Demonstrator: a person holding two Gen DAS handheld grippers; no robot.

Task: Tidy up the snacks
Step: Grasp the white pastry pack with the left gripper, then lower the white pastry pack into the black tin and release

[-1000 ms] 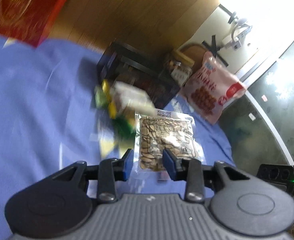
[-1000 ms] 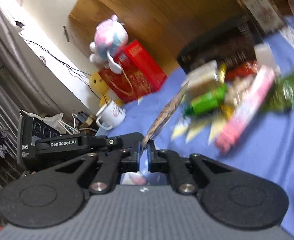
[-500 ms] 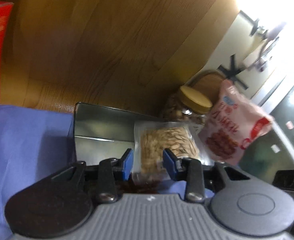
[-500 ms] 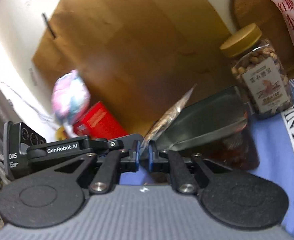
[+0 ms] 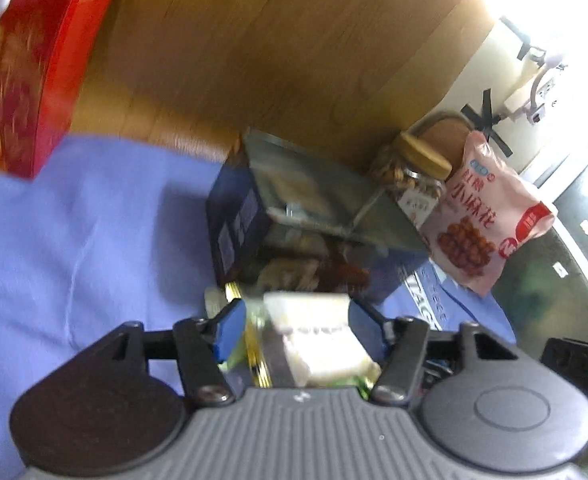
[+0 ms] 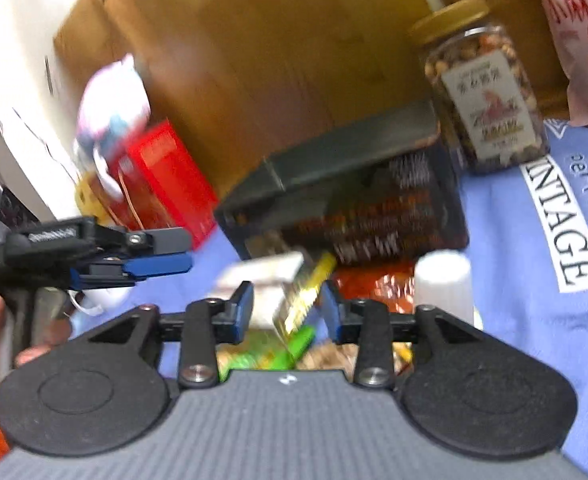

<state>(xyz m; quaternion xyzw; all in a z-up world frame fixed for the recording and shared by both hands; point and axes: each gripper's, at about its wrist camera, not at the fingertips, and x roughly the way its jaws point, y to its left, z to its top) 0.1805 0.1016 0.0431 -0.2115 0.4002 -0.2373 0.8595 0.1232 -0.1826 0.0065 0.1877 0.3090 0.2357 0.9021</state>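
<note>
**Blue cloth, dark box, both grippers spread over the snack heap**

Left wrist view, left to right:
- Red gift box (image 5: 22, 68), blurred, at 10 o'clock, standing on the blue cloth (image 5: 74, 232).
- Dark storage box (image 5: 254, 216) at centre, lid raised against the wooden panel (image 5: 274, 40); snack packets inside, indistinct.
- Left gripper (image 5: 294, 328), jaws spread wide, nothing clasped. Between its fingers and below them lies a white wrapped snack pack (image 5: 313, 332), with a gold-edged packet (image 5: 254, 344) just beside it toward 9 o'clock. Whether the fingers touch the pack cannot be told.
- Nut jar (image 5: 413, 176) with tan lid, at 2 o'clock from the gripper, just beside the box.
- Pink snack bag (image 5: 485, 224), leaning beside the jar.

Right wrist view, left to right:
- Left gripper's blue fingers (image 6: 158, 266) at 9 o'clock.
- Plush toy (image 6: 110, 100), blurred, above the red box.
- Right gripper (image 6: 288, 310), jaws apart, released. The snack heap lies directly between and beneath them: gold-edged packet, green packet (image 6: 294, 346), and an orange-red packet (image 6: 373, 284) toward 1 o'clock.
- White cylinder (image 6: 443, 284) just right of the fingers.
- Nut jar at 1 o'clock, behind the box.
</note>
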